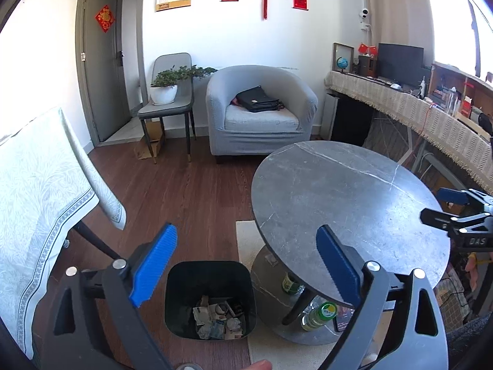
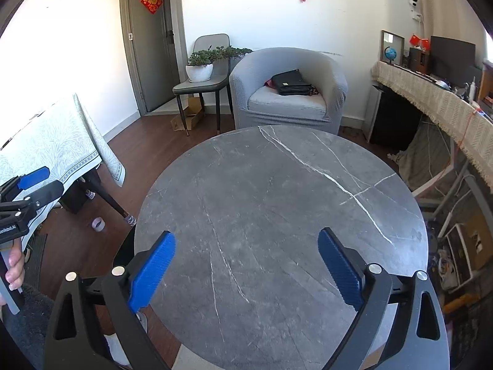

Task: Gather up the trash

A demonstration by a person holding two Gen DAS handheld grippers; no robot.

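Note:
A black trash bin point(image 1: 210, 280) stands on the floor left of the round grey marble table point(image 1: 348, 197). Crumpled paper and wrappers point(image 1: 219, 319) lie in its bottom. My left gripper point(image 1: 246, 265) is open and empty, held above the bin. My right gripper point(image 2: 246, 269) is open and empty above the table top point(image 2: 277, 203), which is bare. The right gripper also shows at the right edge of the left wrist view point(image 1: 456, 209), and the left gripper at the left edge of the right wrist view point(image 2: 27, 191).
Bottles point(image 1: 317, 313) stand on the table's lower shelf. A table with a green cloth point(image 1: 40, 191) is at the left, a grey armchair point(image 1: 258, 111) with a black bag behind, a long desk point(image 1: 416, 108) at the right. A tape roll point(image 2: 99, 224) lies on the floor.

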